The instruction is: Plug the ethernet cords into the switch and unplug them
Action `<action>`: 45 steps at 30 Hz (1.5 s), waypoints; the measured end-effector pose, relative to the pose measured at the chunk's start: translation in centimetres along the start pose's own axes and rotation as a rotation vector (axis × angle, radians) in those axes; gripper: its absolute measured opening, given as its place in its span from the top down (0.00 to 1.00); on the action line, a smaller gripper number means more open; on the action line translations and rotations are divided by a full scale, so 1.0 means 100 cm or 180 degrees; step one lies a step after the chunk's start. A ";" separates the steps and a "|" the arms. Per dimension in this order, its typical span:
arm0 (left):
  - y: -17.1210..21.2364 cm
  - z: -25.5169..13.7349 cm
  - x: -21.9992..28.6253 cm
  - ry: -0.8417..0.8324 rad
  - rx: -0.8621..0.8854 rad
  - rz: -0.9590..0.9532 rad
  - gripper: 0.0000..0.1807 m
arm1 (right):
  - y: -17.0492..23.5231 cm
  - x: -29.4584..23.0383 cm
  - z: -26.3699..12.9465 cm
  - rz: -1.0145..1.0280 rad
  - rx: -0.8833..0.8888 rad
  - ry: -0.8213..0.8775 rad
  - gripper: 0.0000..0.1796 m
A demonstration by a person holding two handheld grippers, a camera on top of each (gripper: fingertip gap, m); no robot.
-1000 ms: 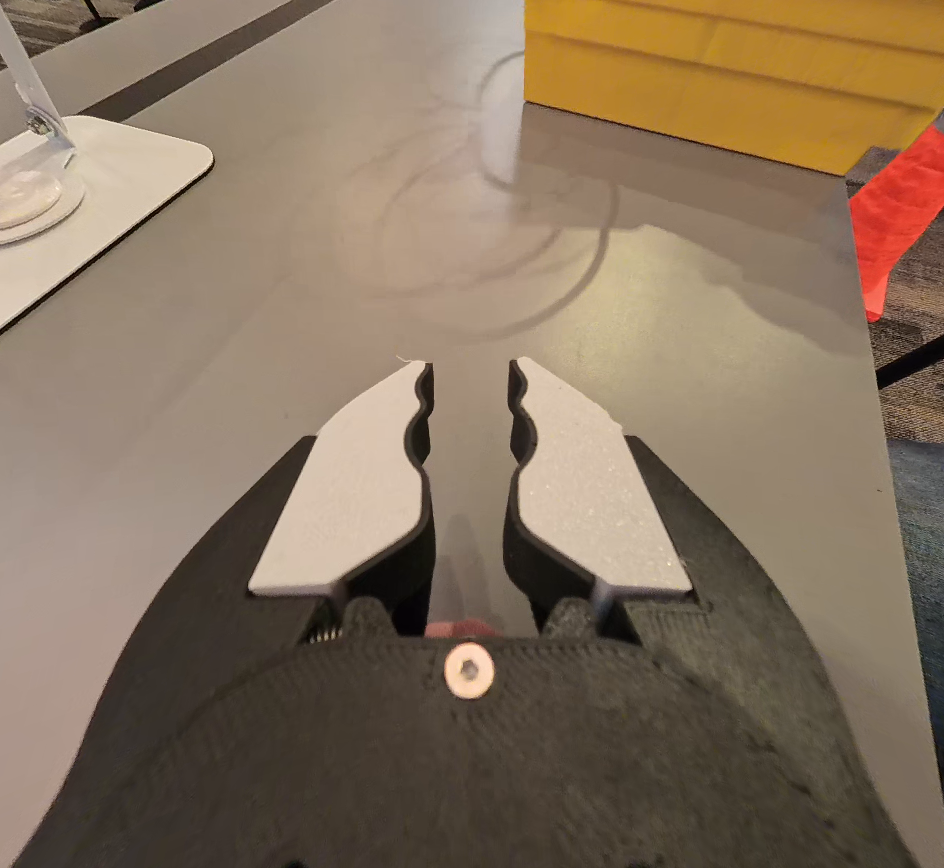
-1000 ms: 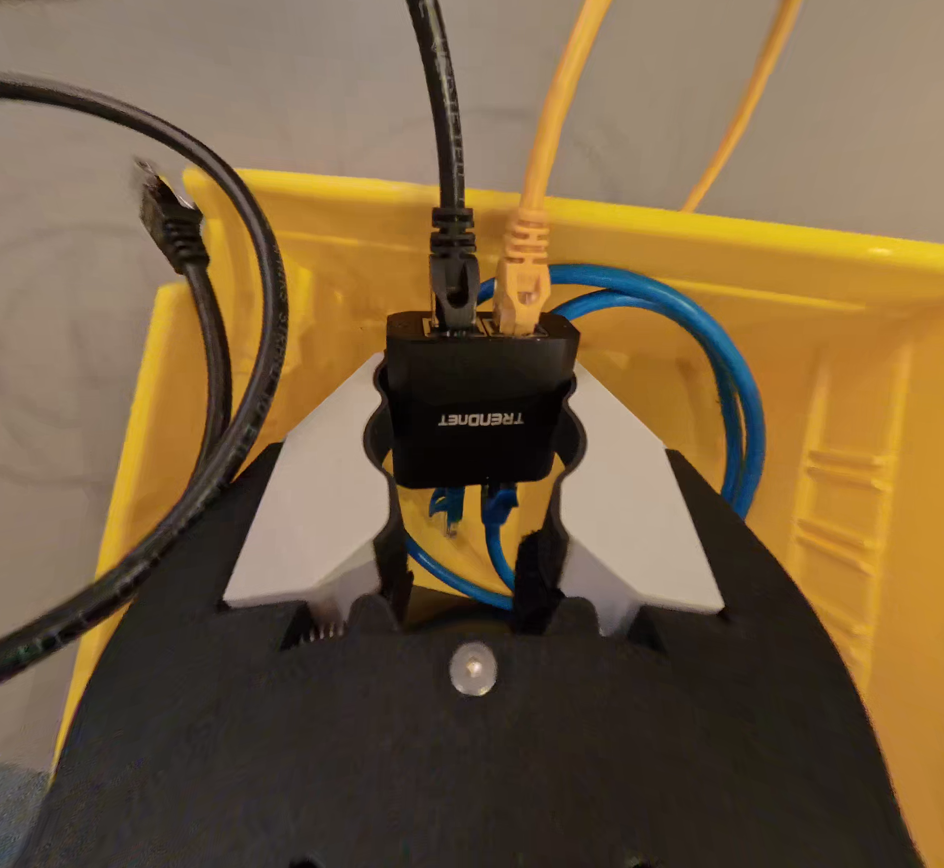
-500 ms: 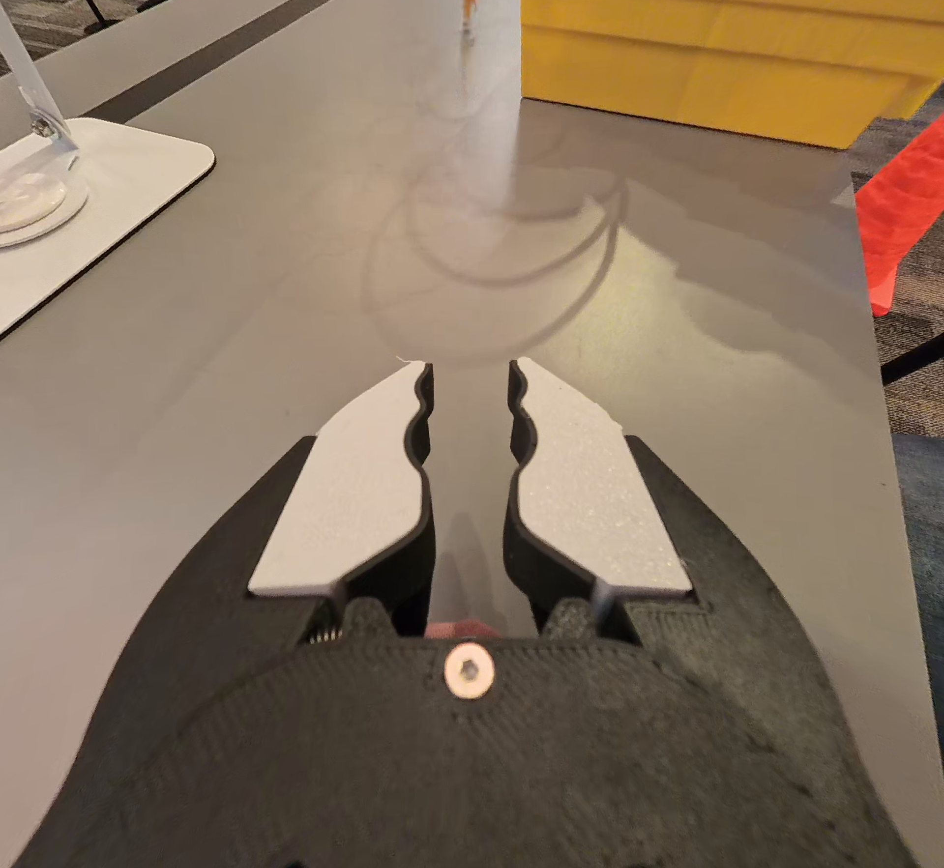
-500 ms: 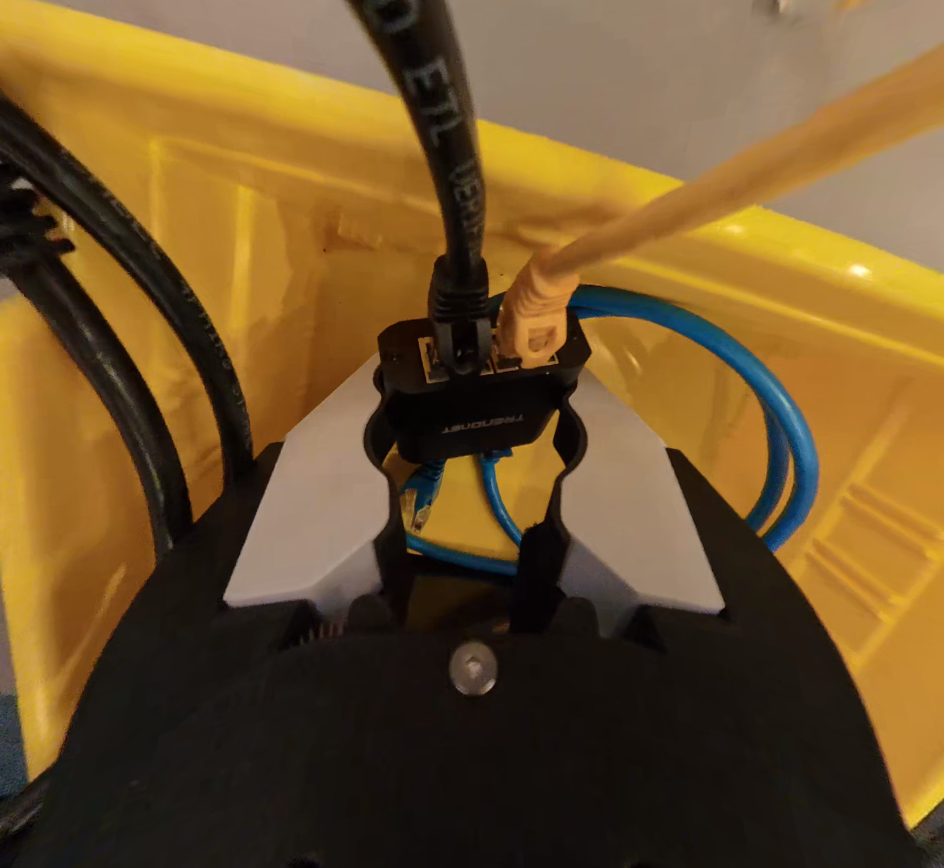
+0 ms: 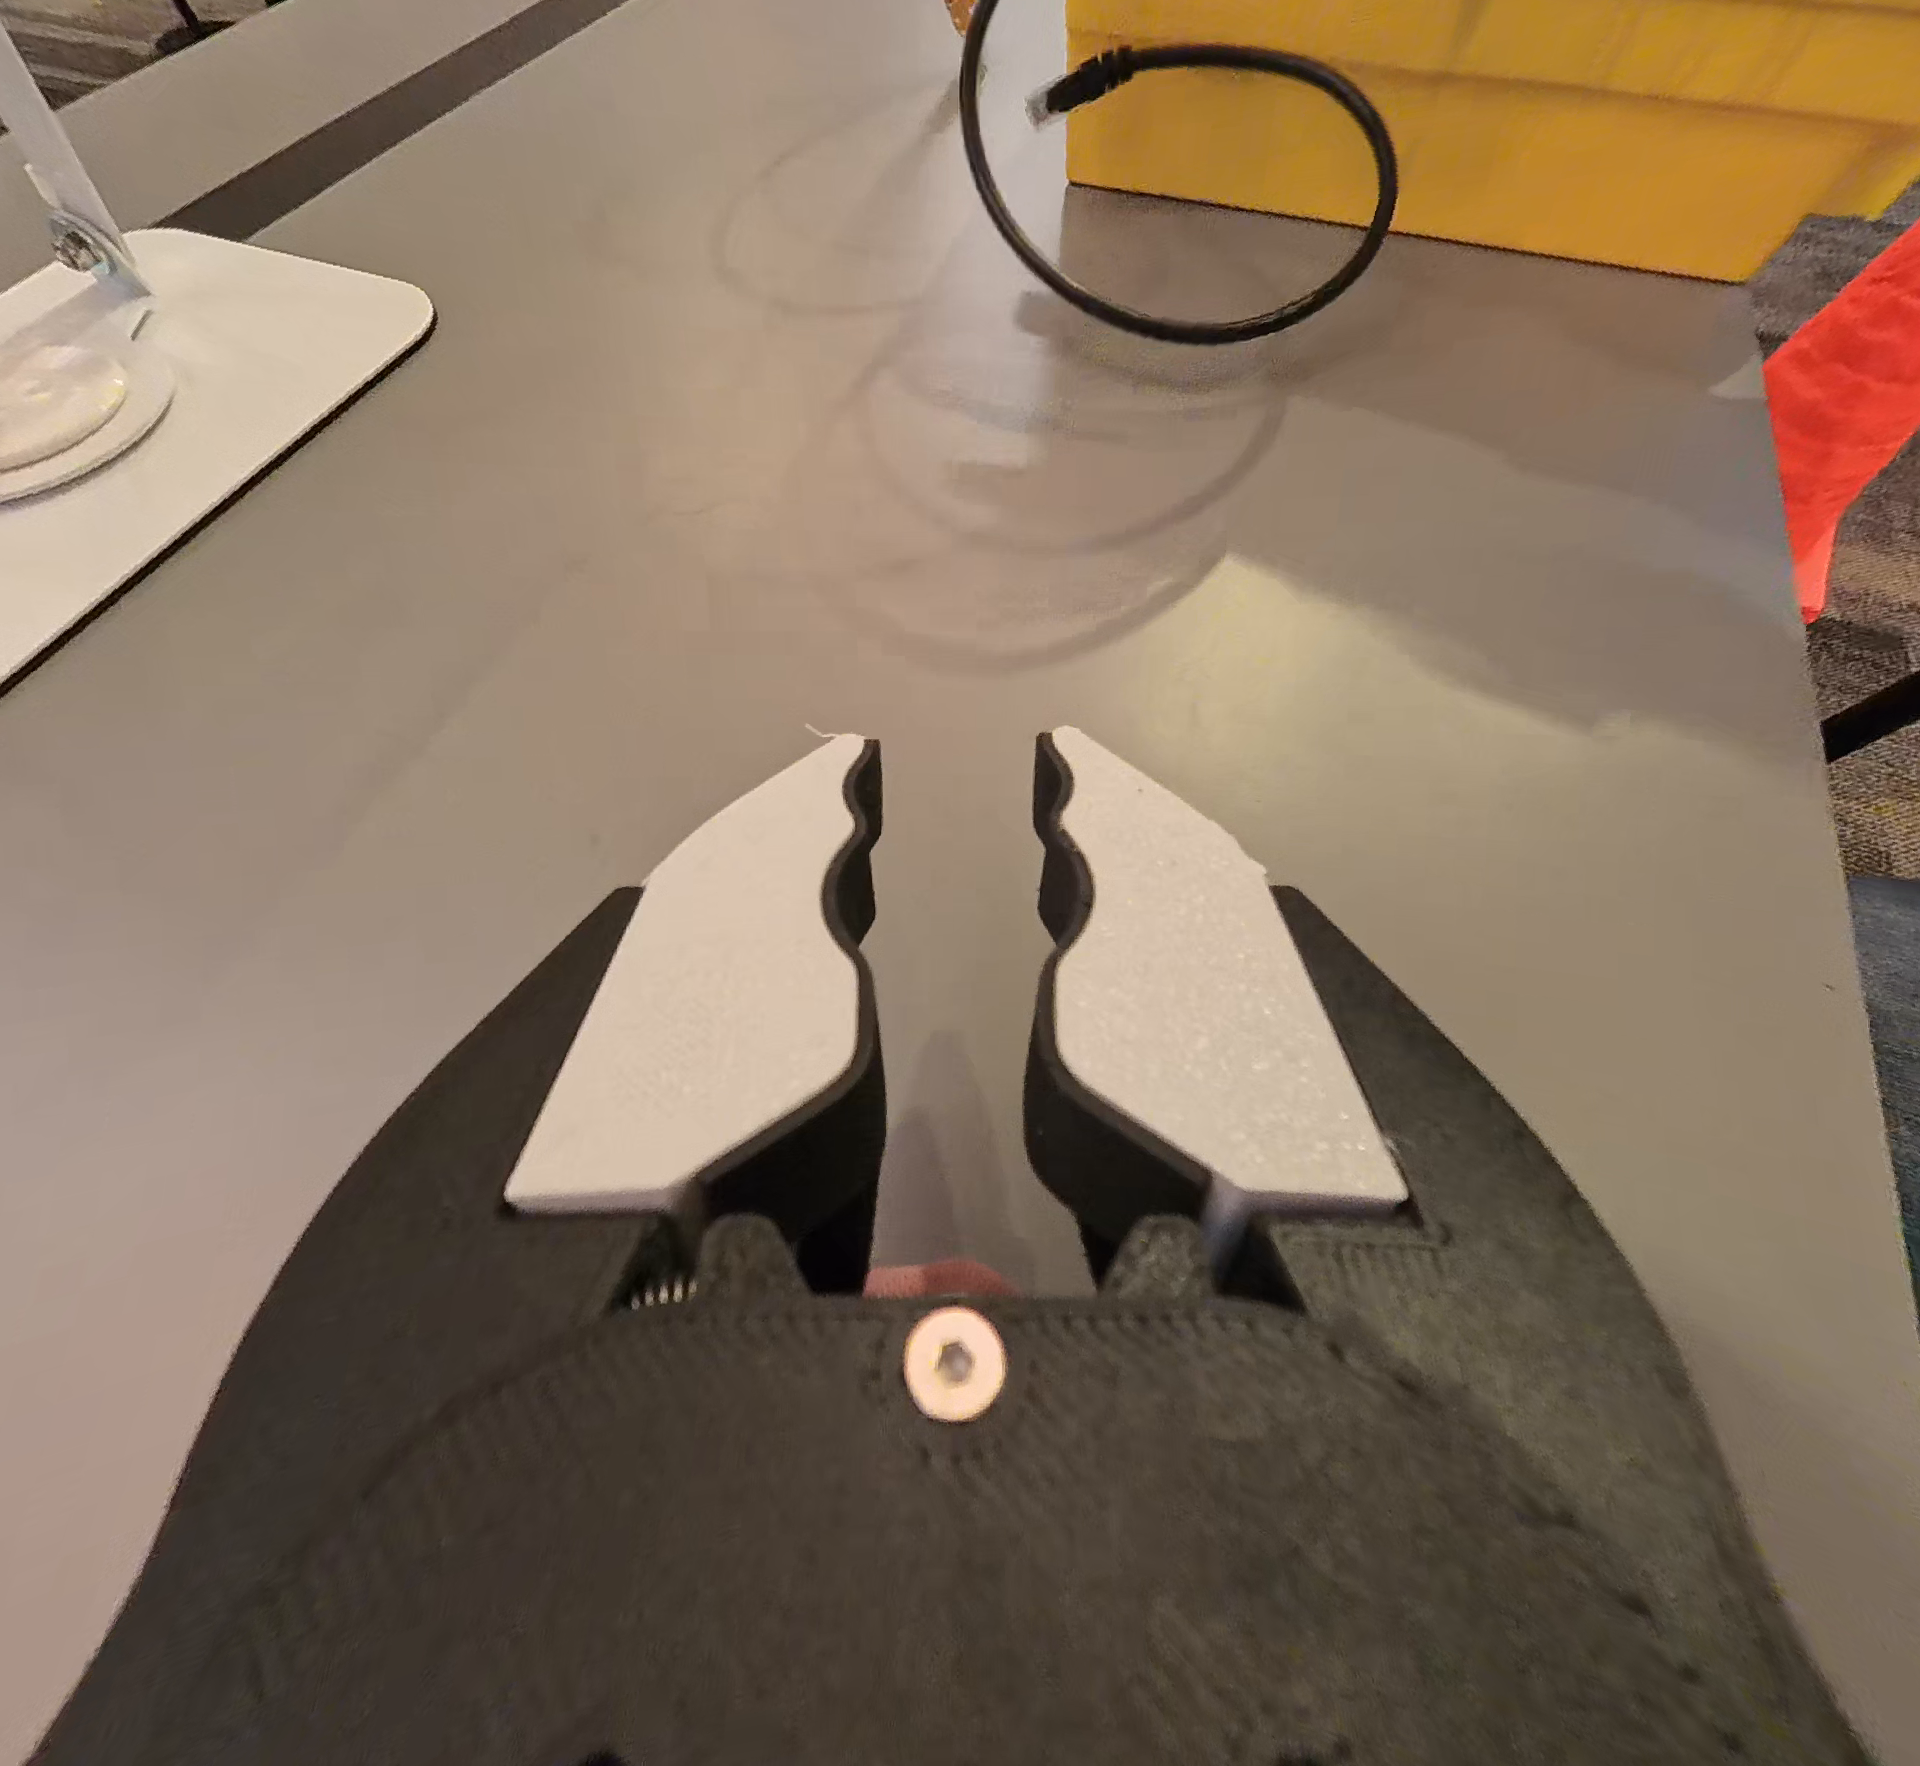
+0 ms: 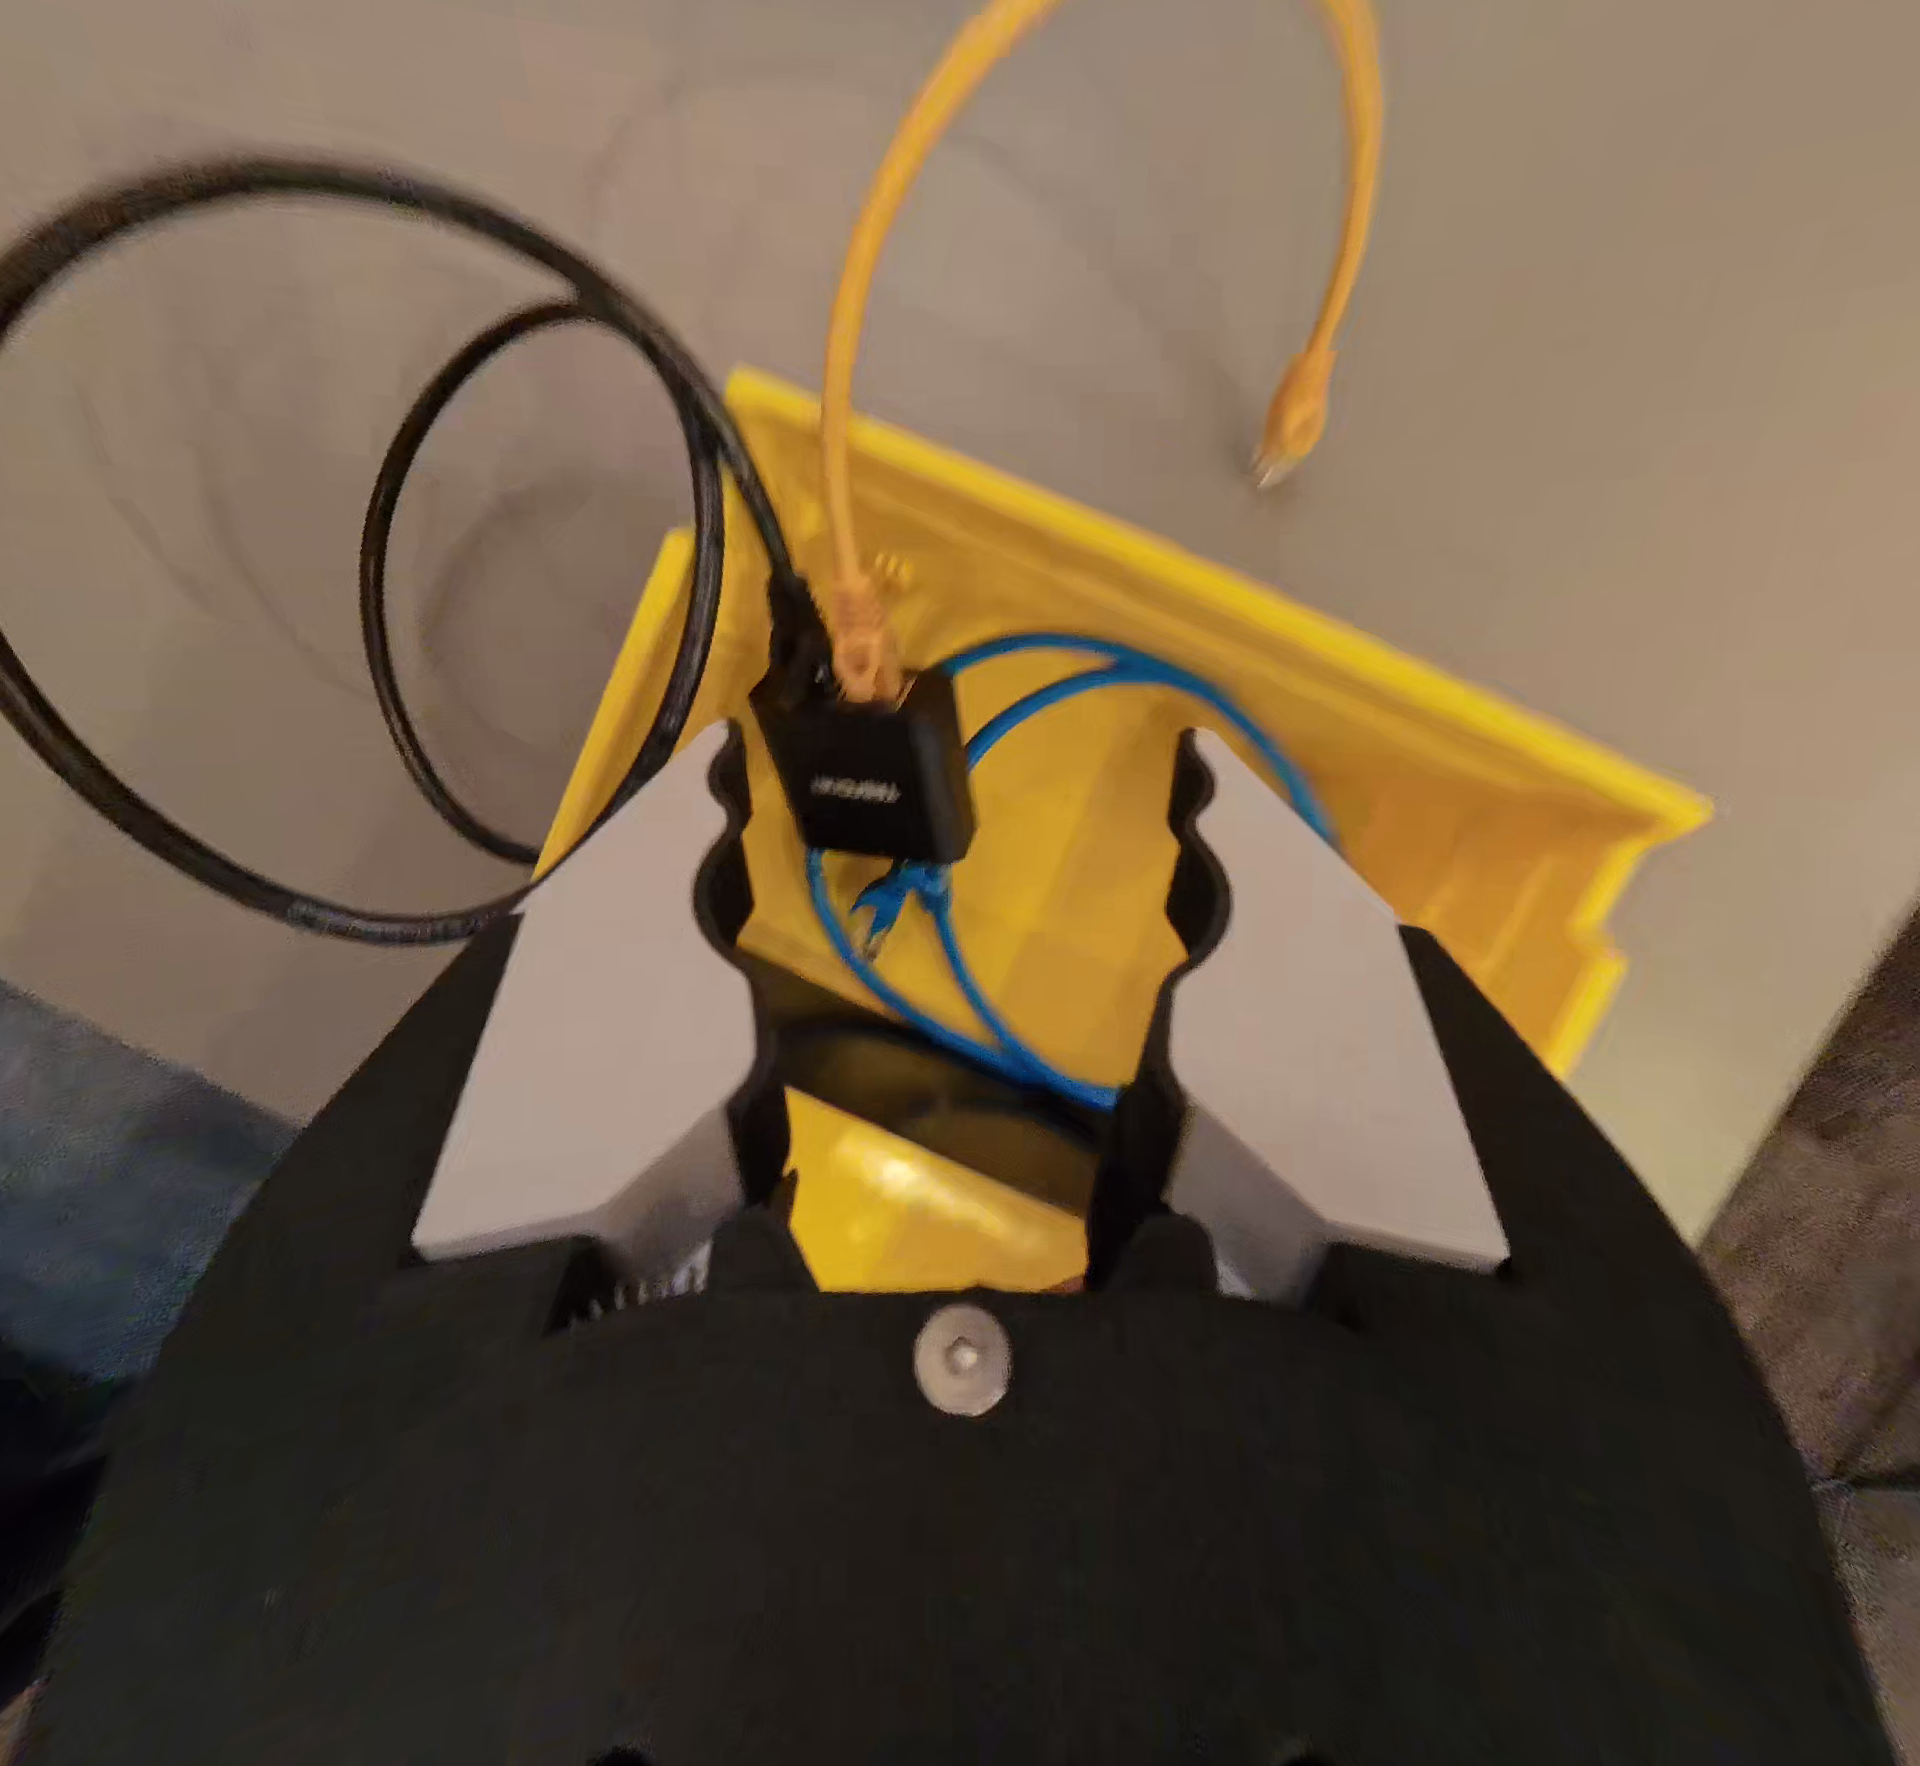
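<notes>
1. Lower centre of the left wrist view: left claw (image 5: 957,748) empty, its jaws slightly parted, over the table (image 5: 416,677).
2. Upper right: black cord (image 5: 1174,319) loops beside the bin (image 5: 1507,54).
3. Right wrist view: right claw (image 6: 956,740) wide open; the switch (image 6: 883,781), black and yellow cord (image 6: 1351,106) plugged in, sits mid-frame over the bin, apparently released.
4. Unplugging seems next: regrip the switch, pinch a plug.

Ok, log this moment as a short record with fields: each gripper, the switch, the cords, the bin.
left gripper: open, empty, over the grey table
right gripper: open wide, above the bin
switch: black, inside the yellow bin, not gripped
black cord: plugged into switch, loops over the bin's edge
yellow cord: plugged into switch, free end out
blue cord: coiled in bin
</notes>
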State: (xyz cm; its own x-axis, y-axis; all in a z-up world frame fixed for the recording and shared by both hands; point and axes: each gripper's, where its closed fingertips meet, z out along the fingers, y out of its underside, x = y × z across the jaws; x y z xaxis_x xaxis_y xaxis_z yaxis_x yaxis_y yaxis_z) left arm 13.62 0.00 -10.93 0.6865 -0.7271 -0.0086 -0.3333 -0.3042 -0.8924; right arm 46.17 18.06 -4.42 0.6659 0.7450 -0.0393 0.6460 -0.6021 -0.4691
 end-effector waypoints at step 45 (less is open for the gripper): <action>0.004 0.008 0.000 -0.0044 -0.0147 0.0147 0.84 | 0.019 0.101 0.013 0.0675 -0.0064 0.0841 0.99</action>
State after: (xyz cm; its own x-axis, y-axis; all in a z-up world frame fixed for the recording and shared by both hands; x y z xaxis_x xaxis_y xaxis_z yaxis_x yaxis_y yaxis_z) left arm 13.99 0.33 -11.62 0.6784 -0.7326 -0.0558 -0.3942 -0.2988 -0.8691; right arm 53.64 24.85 -6.89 0.8583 0.5040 0.0970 0.4881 -0.7432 -0.4575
